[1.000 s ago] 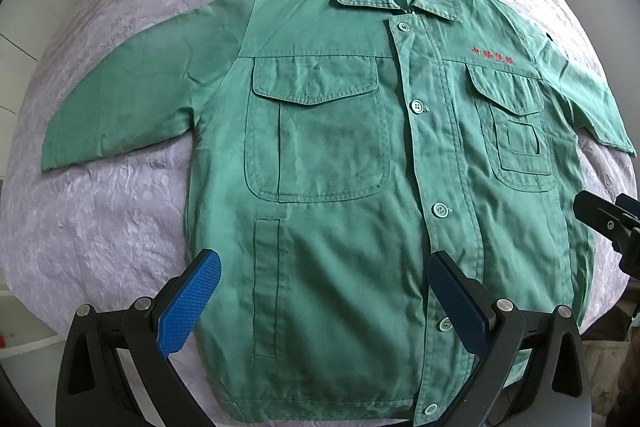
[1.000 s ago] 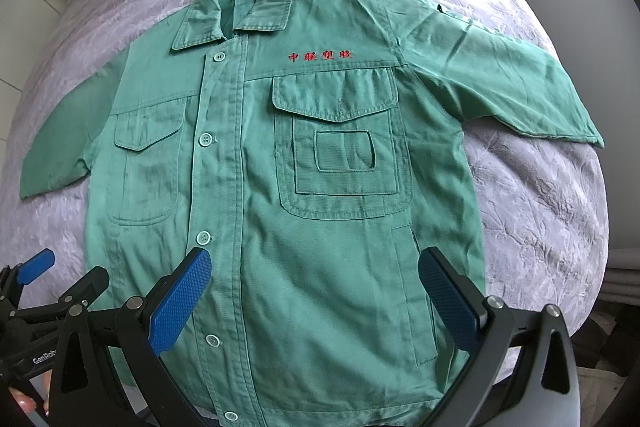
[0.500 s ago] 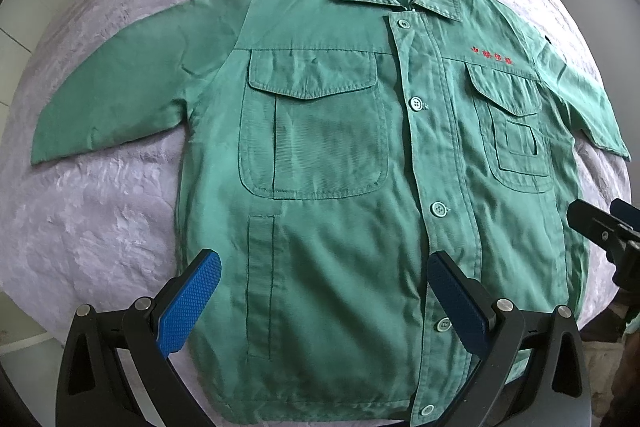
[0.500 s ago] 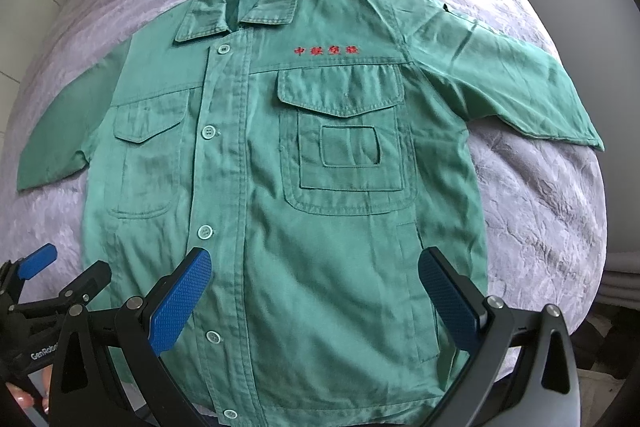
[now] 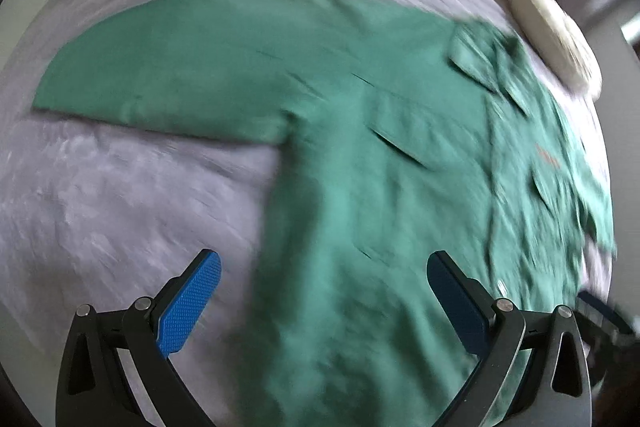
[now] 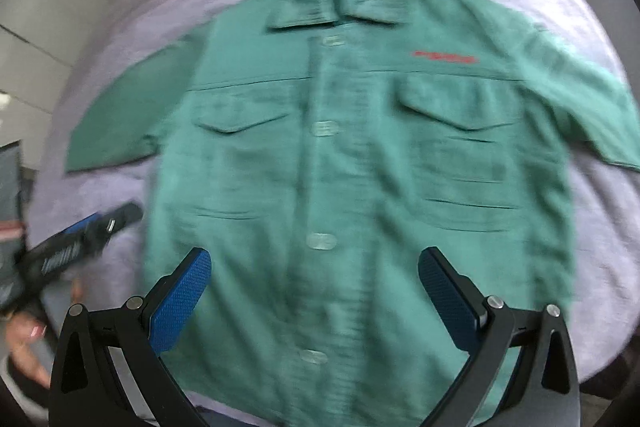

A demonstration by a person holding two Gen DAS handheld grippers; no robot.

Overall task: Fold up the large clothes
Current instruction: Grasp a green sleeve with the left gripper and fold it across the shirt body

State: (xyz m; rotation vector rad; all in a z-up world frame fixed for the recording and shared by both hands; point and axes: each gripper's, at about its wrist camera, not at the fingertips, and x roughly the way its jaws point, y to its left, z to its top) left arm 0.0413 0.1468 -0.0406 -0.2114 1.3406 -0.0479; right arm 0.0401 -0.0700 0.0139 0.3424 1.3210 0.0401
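The green work jacket (image 6: pixel 340 167) is spread face up, buttoned, along the middle of the lilac bedspread (image 5: pixel 120 207). Both the left gripper (image 5: pixel 320 299) and right gripper (image 6: pixel 316 291) are held released, grasping nothing. The left sleeve (image 5: pixel 160 79) is best pinched near its cuff and carried flat across the chest.

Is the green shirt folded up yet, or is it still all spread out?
Spread out. The green shirt lies flat on the bed, front up, both sleeves sticking out sideways. No fold shows, and neither gripper holds it.
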